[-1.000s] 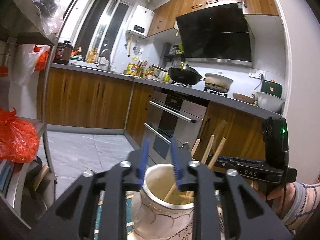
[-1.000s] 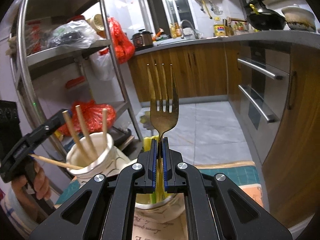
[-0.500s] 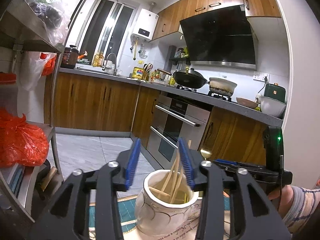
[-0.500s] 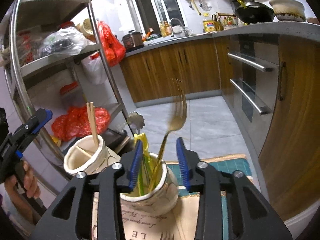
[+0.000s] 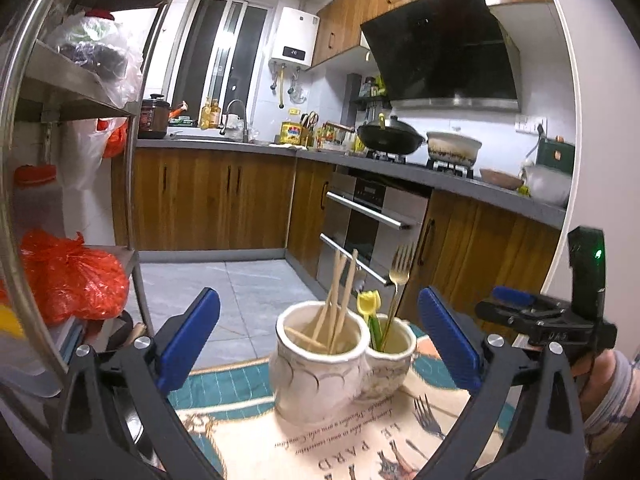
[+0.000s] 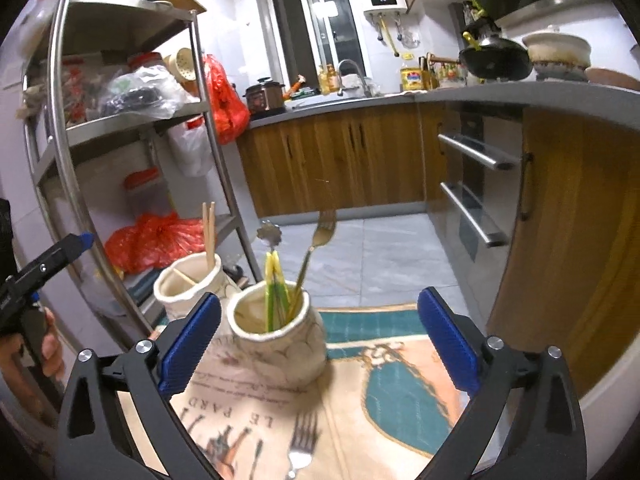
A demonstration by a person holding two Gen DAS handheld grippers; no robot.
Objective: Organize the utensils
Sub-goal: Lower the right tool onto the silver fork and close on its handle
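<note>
Two white ceramic jars stand side by side on a printed placemat. The left jar holds wooden chopsticks. The right jar holds a gold fork, yellow-green utensils and a silver flower-topped piece. My left gripper hangs short of the chopstick jar with its jaws opening wide and nothing between them. My right gripper faces the fork jar, its jaws also opening, touching nothing. Each gripper shows at the edge of the other's view.
A steel shelf rack with red bags stands close on the left. Wooden cabinets and an oven line the far side and right. The table's edge runs just behind the jars, with tiled floor beyond.
The right gripper let go of the gold fork, which now stands in the jar. Both grippers' jaws spread wide and both drew back from the jars.
</note>
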